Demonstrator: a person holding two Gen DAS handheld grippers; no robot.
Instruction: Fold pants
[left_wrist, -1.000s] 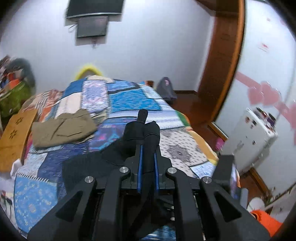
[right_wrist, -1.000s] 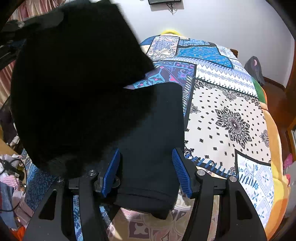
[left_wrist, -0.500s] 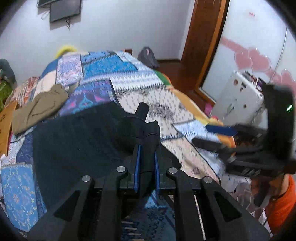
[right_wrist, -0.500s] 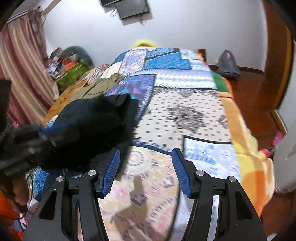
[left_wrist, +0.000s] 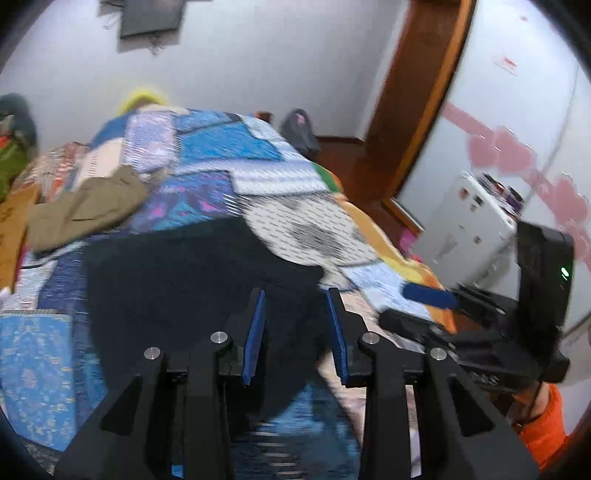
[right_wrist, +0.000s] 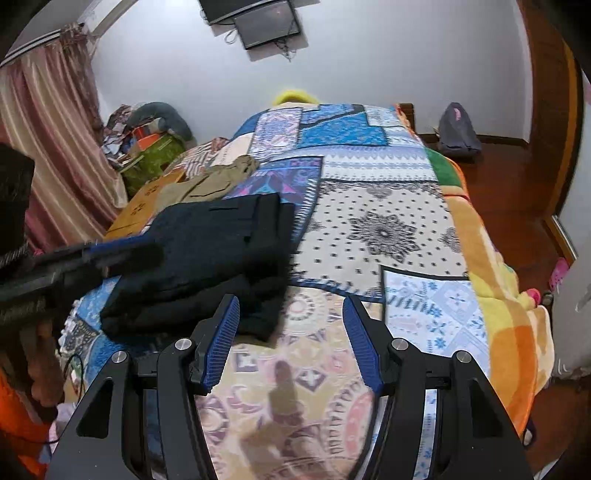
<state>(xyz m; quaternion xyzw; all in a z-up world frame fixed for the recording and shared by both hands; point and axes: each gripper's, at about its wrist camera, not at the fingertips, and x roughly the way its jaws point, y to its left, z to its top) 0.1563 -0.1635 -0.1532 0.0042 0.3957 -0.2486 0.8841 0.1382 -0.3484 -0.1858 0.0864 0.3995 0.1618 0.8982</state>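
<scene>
We see the dark pants (right_wrist: 207, 258) lying folded on the patchwork bed (right_wrist: 388, 229), near the khaki garment (right_wrist: 207, 181), while our left claw (left_wrist: 295, 325) and right claw (right_wrist: 291, 339) both stand apart, holding nothing.

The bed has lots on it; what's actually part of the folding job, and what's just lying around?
Job: black pants, left gripper, right gripper.
Lying about: olive garment, patchwork quilt, grey backpack, wall screen.

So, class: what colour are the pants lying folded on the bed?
Black, or a very dark navy. The pants show best in the right wrist view, folded on the patchwork bedspread.
</scene>
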